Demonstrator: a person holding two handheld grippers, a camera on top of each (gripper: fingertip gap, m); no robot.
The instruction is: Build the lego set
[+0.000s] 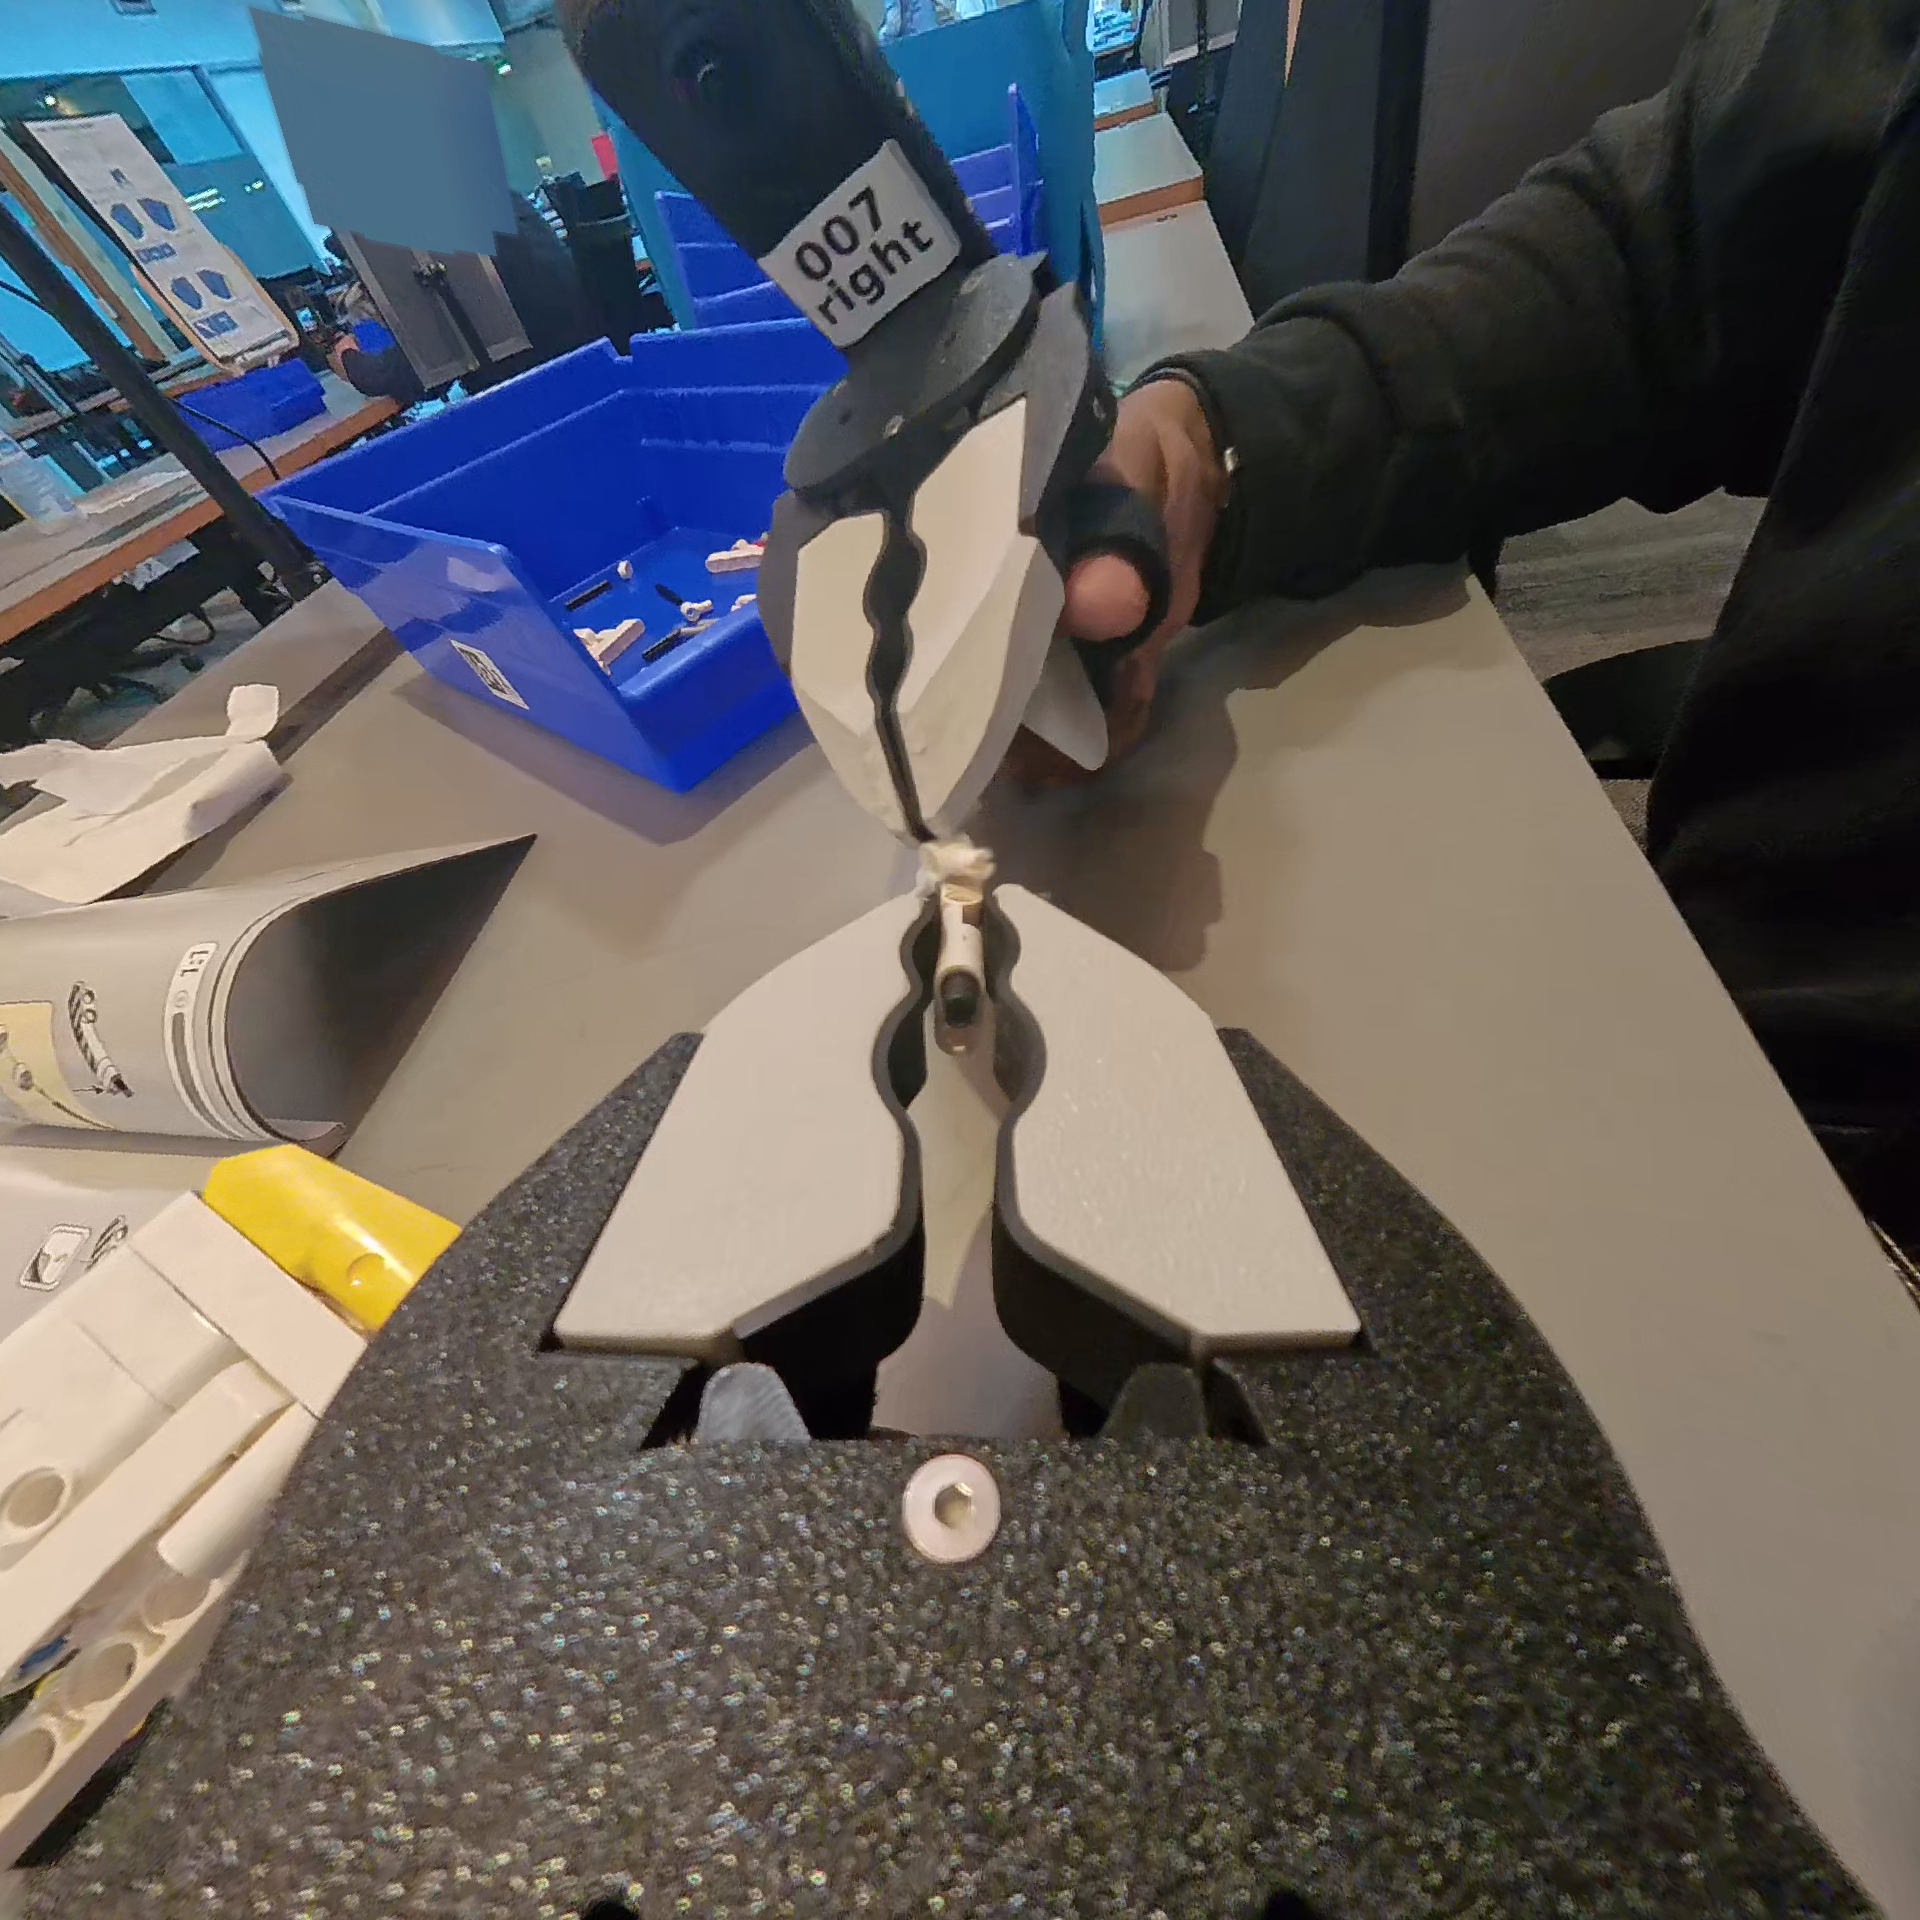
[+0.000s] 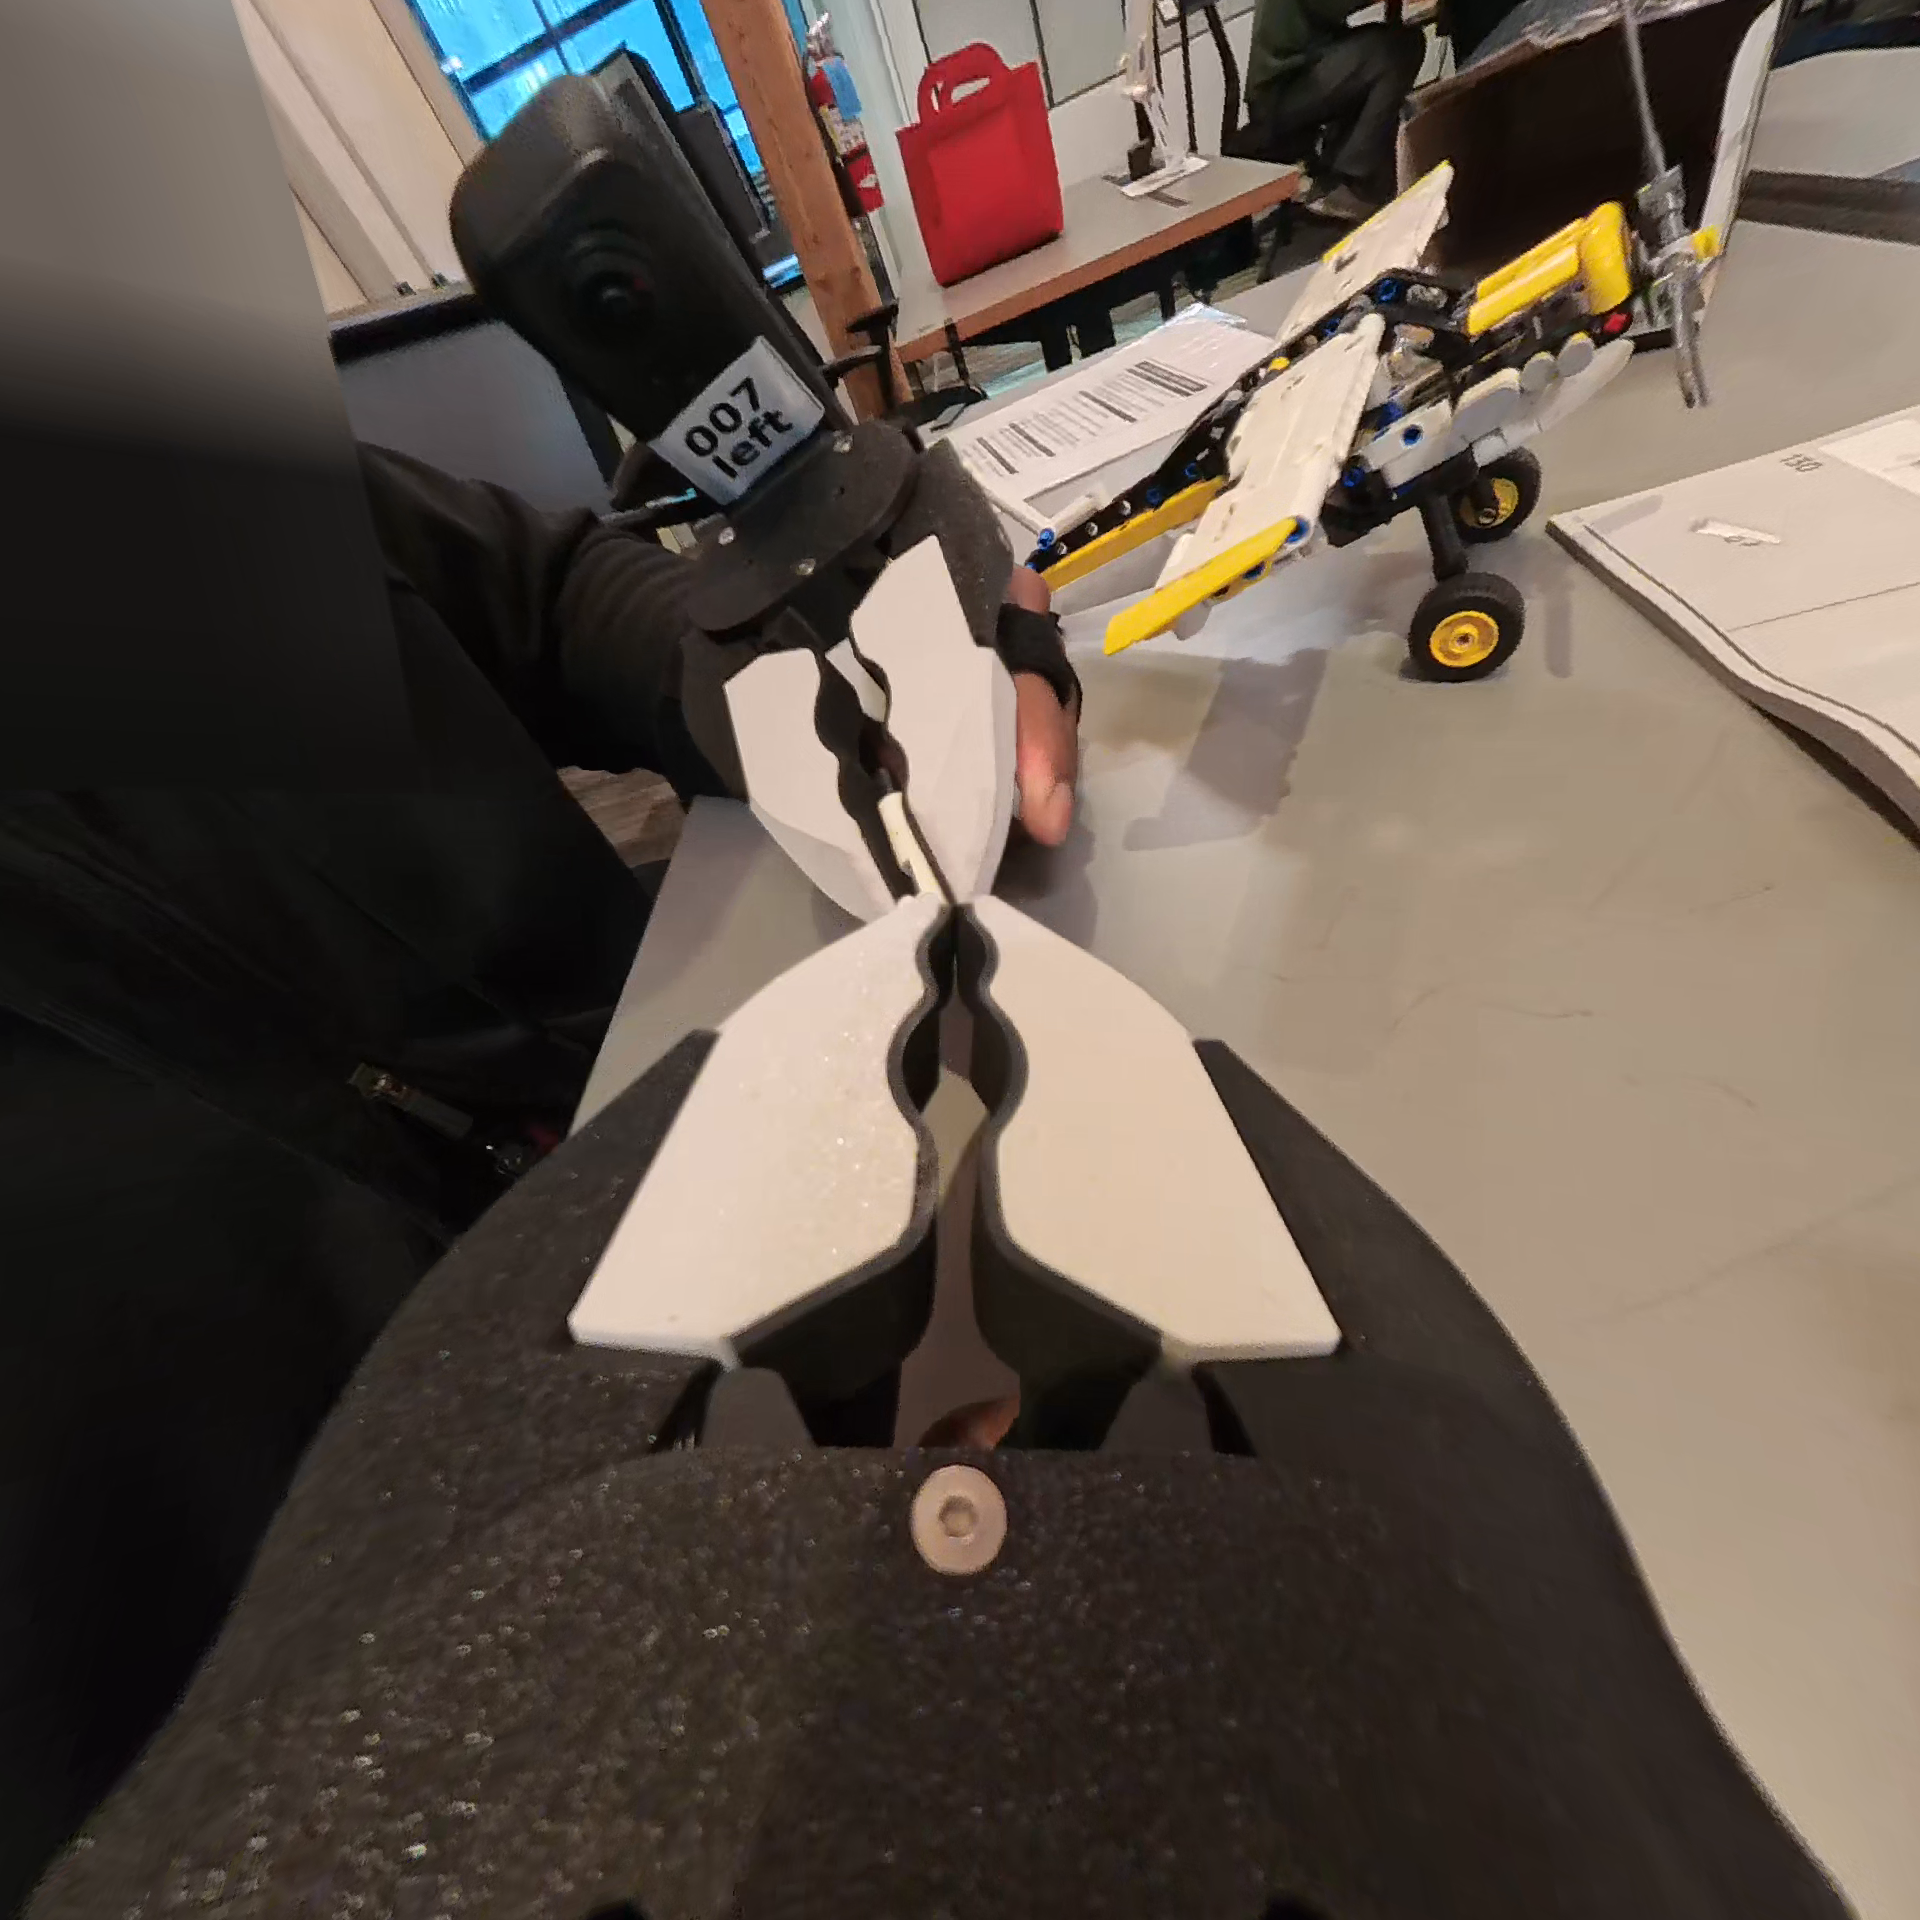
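Observation:
My left gripper (image 1: 961, 902) is shut on a small white tube-shaped connector (image 1: 958, 951) with a black pin (image 1: 954, 1003) in its near end, held lengthwise between the pads. It shows the same way in the right wrist view (image 2: 902, 831). My right gripper (image 1: 920, 831) comes down from above with its pads together. Its tips touch a small knobbly white piece (image 1: 961, 860) at the connector's far end. In the right wrist view my right gripper (image 2: 951, 916) is shut, tip to tip with the left gripper (image 2: 914, 902). Both hover just above the grey table (image 1: 1299, 987).
A blue bin (image 1: 540, 540) with small white and black parts stands behind. A curled instruction booklet (image 1: 208, 997) and a white and yellow brick model (image 1: 156, 1403) lie at the left. In the right wrist view the model (image 2: 1351, 436), an open booklet (image 2: 1766, 582) and papers (image 2: 1101, 405) lie beyond. The tips of both grippers are at nearly the same place.

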